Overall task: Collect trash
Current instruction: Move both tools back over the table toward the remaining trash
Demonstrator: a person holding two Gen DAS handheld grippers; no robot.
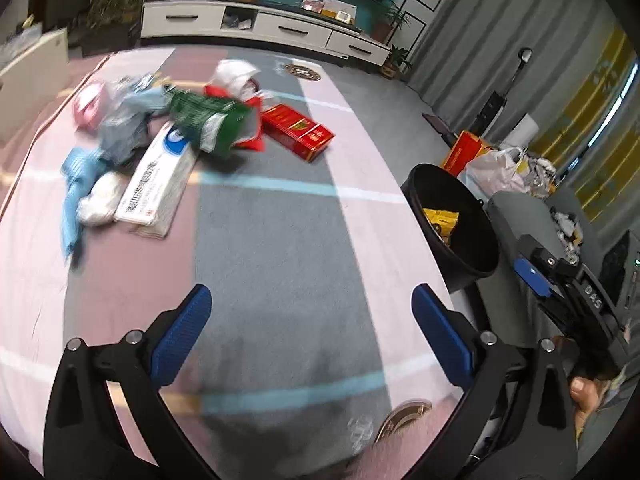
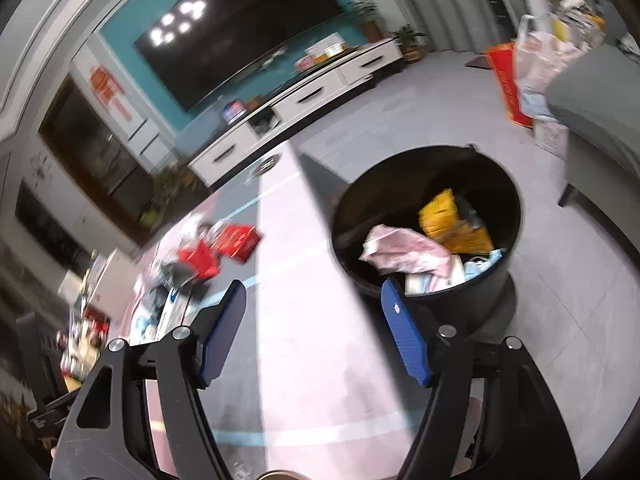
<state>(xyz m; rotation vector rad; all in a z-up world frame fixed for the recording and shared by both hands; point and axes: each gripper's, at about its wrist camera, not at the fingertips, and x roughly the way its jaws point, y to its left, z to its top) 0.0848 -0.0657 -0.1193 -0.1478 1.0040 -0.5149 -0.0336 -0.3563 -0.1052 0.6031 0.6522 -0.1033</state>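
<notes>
My left gripper [image 1: 312, 336] stands wide apart with nothing between its blue pads, pointing down over the striped table [image 1: 280, 240]. The trash I have yet to gather lies heaped at the far left of that table: a pale blue rag [image 1: 76, 184] at the edge, a white crumpled wad [image 1: 98, 202] just beside it, a long white box [image 1: 160, 178], a green packet [image 1: 204, 120] lying partly over the box, and a red carton [image 1: 298, 130] a little apart to the right. The pile looks tangled, so I judge that a careless grab could drag a neighbour off the table's left edge, or that the soft rag could slip out of my pads.

Further right, the black bin [image 2: 424, 216] stands off the table's right side and already holds a pink wrapper [image 2: 404, 250] and a yellow bag [image 2: 452, 220], with pale paper near its rim. My right gripper [image 2: 316, 336] is open and empty, one pad close to the rim. The views are blurred with movement; at this pace I could knock the bin, or drop later pieces short of it onto the floor.
</notes>
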